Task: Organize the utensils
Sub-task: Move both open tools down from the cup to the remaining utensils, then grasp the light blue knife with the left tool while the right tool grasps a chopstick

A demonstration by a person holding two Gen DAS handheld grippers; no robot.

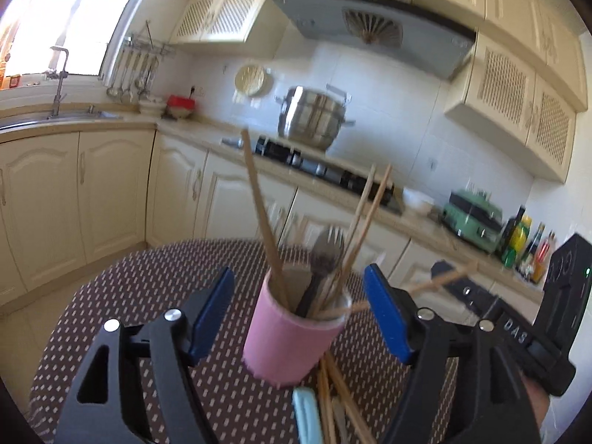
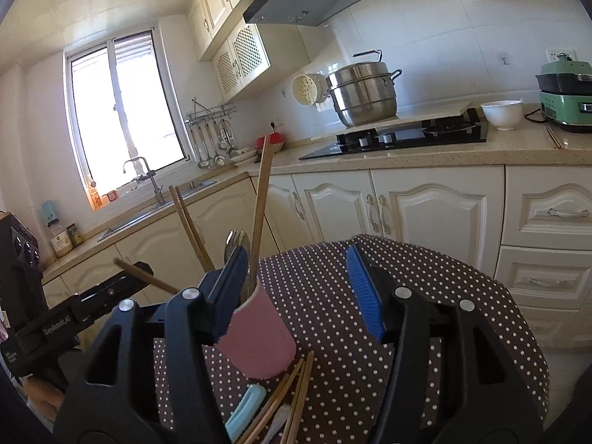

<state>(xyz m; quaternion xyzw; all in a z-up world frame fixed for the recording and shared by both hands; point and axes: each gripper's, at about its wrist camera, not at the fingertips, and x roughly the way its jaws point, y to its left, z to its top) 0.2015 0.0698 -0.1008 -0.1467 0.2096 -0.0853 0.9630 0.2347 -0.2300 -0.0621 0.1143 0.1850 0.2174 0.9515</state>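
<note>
A pink cup stands on the dotted table and holds several wooden chopsticks and a dark spoon. My left gripper is open, its blue pads on either side of the cup without touching it. More chopsticks and a light-blue handled utensil lie on the table below the cup. In the right wrist view my right gripper is open and empty, just right of the cup. Loose chopsticks and the blue handle lie near it.
The table has a brown dotted cloth and ends near cream cabinets. A counter behind holds a stove, steel pot, white bowl and green appliance. A sink is far left.
</note>
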